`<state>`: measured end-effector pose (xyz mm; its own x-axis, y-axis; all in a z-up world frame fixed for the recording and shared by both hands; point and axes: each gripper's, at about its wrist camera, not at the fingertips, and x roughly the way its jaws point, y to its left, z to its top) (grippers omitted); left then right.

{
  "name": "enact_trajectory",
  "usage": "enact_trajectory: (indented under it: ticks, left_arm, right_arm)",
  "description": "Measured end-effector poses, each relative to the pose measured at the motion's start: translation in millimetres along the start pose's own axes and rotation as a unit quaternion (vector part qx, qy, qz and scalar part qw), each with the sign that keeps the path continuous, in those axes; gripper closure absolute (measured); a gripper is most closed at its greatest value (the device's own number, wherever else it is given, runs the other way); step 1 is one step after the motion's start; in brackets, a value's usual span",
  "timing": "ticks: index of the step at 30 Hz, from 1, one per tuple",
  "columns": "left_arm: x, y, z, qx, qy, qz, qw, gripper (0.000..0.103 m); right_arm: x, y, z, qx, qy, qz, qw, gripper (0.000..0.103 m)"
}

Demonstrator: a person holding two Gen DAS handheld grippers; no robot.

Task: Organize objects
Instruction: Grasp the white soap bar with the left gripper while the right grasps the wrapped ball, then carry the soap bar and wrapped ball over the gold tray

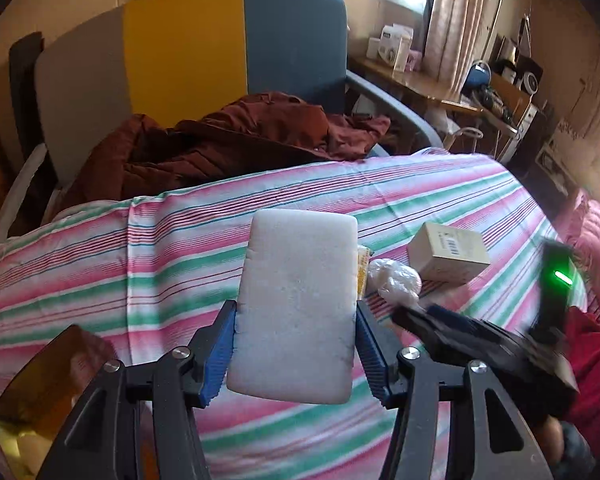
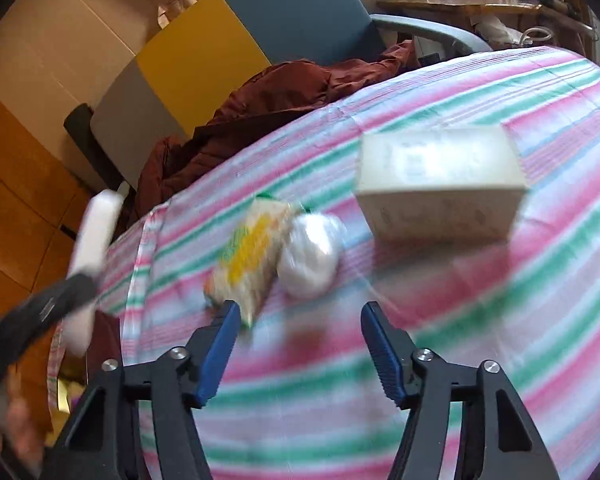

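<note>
One white sponge block sits pinched by its long edges in my left gripper, above the striped bedsheet. It looks light and squashy, so I squeeze gently. My right gripper gapes empty near the plastic-wrapped ball.

Nothing here can be properly read. The cream box on the right of the bed carries a small printed label with what looks like a barcode, too small to make out, and its print is blurred in the right wrist view.
</note>
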<state>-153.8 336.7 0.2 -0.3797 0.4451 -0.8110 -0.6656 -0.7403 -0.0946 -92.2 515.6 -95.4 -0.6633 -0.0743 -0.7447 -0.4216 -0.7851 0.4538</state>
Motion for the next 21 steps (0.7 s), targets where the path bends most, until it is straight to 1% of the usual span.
enact_trajectory:
  ticks: [1, 4, 6, 8, 10, 11, 16, 21]
  left_arm:
    - [-4.2, 1.1, -1.1, -0.002, -0.002, 0.000, 1.0000, 0.046]
    - [-19.0, 2.6, -4.3, -0.009, -0.012, -0.005, 0.9999, 0.046]
    - [-26.3, 2.3, -6.6, -0.012, -0.015, -0.006, 0.9998, 0.046]
    - [-33.2, 2.3, -9.2, -0.015, -0.019, -0.011, 0.9997, 0.046]
    - [-42.8, 2.3, -12.9, -0.018, -0.025, -0.014, 0.9994, 0.046]
    - [-45.9, 1.8, -14.1, -0.019, -0.026, -0.017, 0.9993, 0.046]
    - [-70.1, -0.6, -26.9, -0.021, -0.036, -0.024, 0.9988, 0.045]
    - [-97.2, 8.7, -46.6, -0.037, -0.052, -0.018, 0.9978, 0.045]
  right_arm:
    - [6.9, 0.3, 4.4, 0.003, 0.002, -0.003, 1.000, 0.044]
    - [25.8, -1.0, 16.0, 0.014, 0.003, -0.018, 1.000, 0.054]
    - [31.5, -1.7, 21.2, 0.017, -0.002, -0.028, 0.999, 0.067]
    - [28.9, -3.2, 22.7, 0.016, -0.002, -0.027, 1.000, 0.067]
    - [18.1, -6.1, 17.7, 0.011, -0.007, -0.027, 1.000, 0.067]
    - [11.8, -7.6, 13.4, 0.011, -0.007, -0.020, 1.000, 0.067]
    - [-23.4, -10.1, -18.4, 0.004, -0.007, 0.000, 1.000, 0.067]
    - [-54.7, 4.8, -48.7, -0.027, -0.010, 0.013, 1.000, 0.067]
